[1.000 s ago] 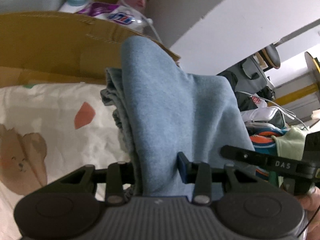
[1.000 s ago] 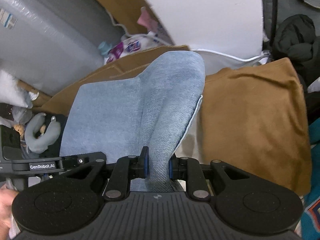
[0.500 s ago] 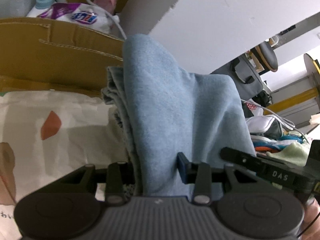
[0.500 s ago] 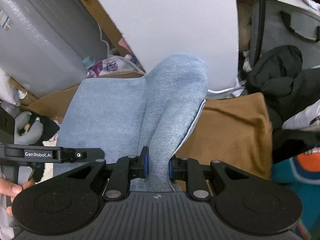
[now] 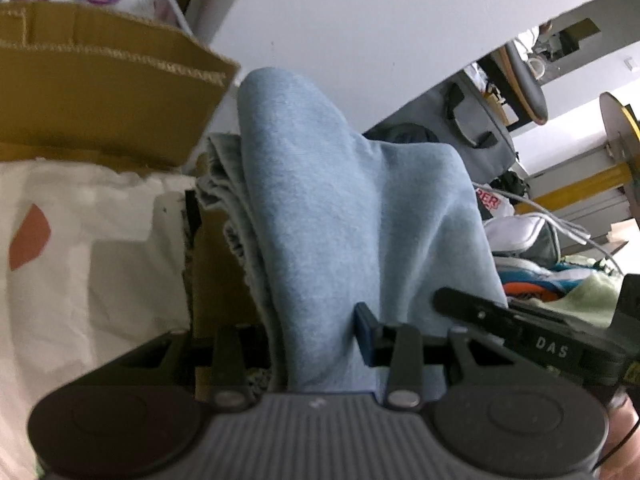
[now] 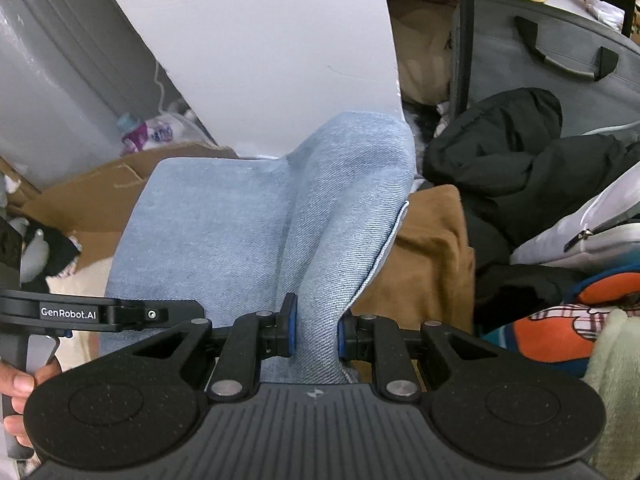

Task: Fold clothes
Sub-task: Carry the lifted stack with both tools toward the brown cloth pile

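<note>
A light blue denim garment [image 5: 344,216] [image 6: 248,224] hangs folded between both grippers. My left gripper [image 5: 316,340] is shut on a thick bunch of it; only the blue right pad shows, the left one is buried in cloth. My right gripper [image 6: 314,330] is shut on a thinner fold, blue pads pressing each side. The cloth arches up in front of each camera. A brown garment [image 6: 424,256] lies beneath on the right, and its stitched hem [image 5: 100,92] fills the left wrist view's upper left.
A white sheet with orange prints [image 5: 72,248] lies to the left. A white panel [image 6: 256,48] stands behind. Black clothing [image 6: 516,168], a grey bag [image 6: 552,56], bottles [image 6: 148,136] and colourful fabrics [image 6: 560,328] crowd the right. A hand [image 6: 16,400] holds the left gripper's handle.
Both grippers carried the denim across and slightly down. The brown cloth and printed sheet slid left in the left view; black clothing and the grey bag came into the right view.
</note>
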{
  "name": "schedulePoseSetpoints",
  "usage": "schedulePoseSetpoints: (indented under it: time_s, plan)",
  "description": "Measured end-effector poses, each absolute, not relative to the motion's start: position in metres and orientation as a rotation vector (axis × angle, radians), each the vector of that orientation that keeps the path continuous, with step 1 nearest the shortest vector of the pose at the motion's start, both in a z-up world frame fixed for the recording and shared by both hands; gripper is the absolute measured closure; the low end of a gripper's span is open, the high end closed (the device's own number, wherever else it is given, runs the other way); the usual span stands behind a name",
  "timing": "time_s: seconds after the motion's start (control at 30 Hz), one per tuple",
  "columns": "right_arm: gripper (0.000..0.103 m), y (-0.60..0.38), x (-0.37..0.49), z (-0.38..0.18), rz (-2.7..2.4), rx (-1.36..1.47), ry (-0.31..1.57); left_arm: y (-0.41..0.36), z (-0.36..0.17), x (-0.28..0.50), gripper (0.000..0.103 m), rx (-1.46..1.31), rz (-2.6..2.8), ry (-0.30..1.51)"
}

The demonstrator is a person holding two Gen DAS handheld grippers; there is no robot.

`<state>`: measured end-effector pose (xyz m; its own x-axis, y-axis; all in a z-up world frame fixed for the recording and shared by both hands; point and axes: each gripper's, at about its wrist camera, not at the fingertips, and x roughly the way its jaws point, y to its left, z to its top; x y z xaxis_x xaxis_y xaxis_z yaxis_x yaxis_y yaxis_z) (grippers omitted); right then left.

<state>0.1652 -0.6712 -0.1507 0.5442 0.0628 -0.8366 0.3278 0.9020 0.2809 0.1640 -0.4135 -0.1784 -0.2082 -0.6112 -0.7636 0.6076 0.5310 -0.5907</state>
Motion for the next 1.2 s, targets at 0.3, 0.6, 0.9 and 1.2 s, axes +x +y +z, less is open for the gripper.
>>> schedulePoseSetpoints:
  time_s: [0.3,0.6,0.9,1.2]
  plan:
    - [0.084,-0.685,0.159,-0.204,-0.181,0.403,1.000,-0.432,-0.226,0.159,0.062,-0.021,-1.120,1.444]
    - [0.084,-0.686,0.157,-0.245,-0.233,0.325,0.976,-0.425,-0.249,0.168,0.063,-0.077,-1.176,1.450]
    - [0.084,-0.692,0.165,-0.232,-0.249,0.315,0.955,-0.433,-0.248,0.170,0.060,-0.078,-1.179,1.422]
    - [0.084,-0.689,0.165,-0.251,-0.294,0.312,0.940,-0.430,-0.199,0.176,0.059,0.169,-1.152,1.354]
